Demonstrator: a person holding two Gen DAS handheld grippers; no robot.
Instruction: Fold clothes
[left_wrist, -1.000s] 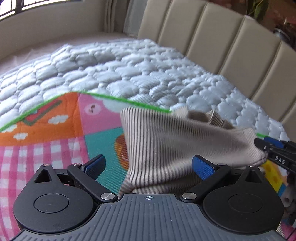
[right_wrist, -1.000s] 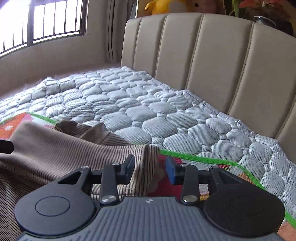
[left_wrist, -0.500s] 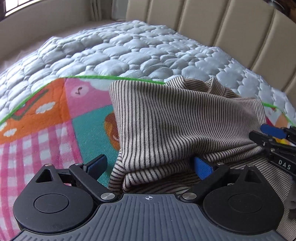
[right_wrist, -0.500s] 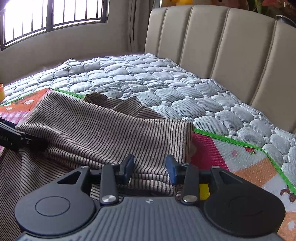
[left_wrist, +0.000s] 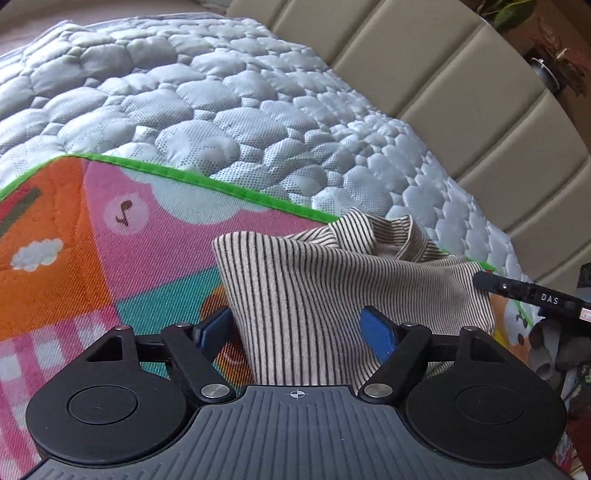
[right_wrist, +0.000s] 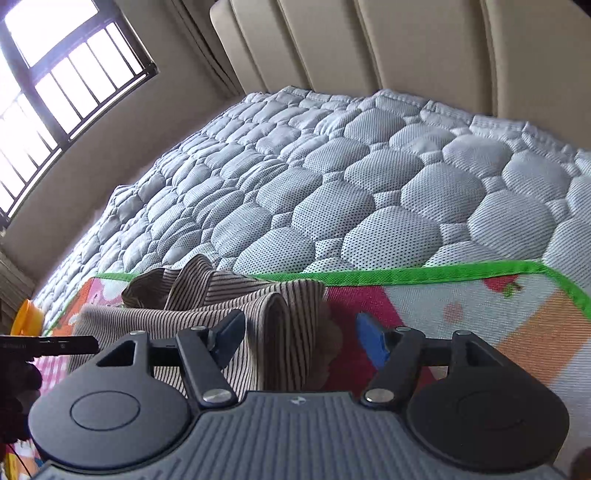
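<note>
A beige shirt with thin dark stripes (left_wrist: 314, 280) lies folded over on a colourful play mat (left_wrist: 110, 258), its collar bunched at the far edge. My left gripper (left_wrist: 295, 328) is open; the shirt's near left part lies between its blue pads without being pinched. In the right wrist view the shirt's doubled right edge (right_wrist: 280, 317) rests between the fingers of my open right gripper (right_wrist: 299, 332). Each gripper shows at the edge of the other's view: the right one (left_wrist: 532, 295) and the left one (right_wrist: 48, 343).
The mat has a green border and lies on a grey quilted mattress cover (left_wrist: 221, 103). A beige padded headboard (left_wrist: 480, 92) stands behind. A barred window (right_wrist: 55, 74) is on the far left, with an orange object (right_wrist: 27, 317) at the mat's far left end.
The right gripper's jaws have spread wider than a second ago. Both views have shifted and tilted, and the shirt now takes up less of the left wrist view. The left jaws stay open.
</note>
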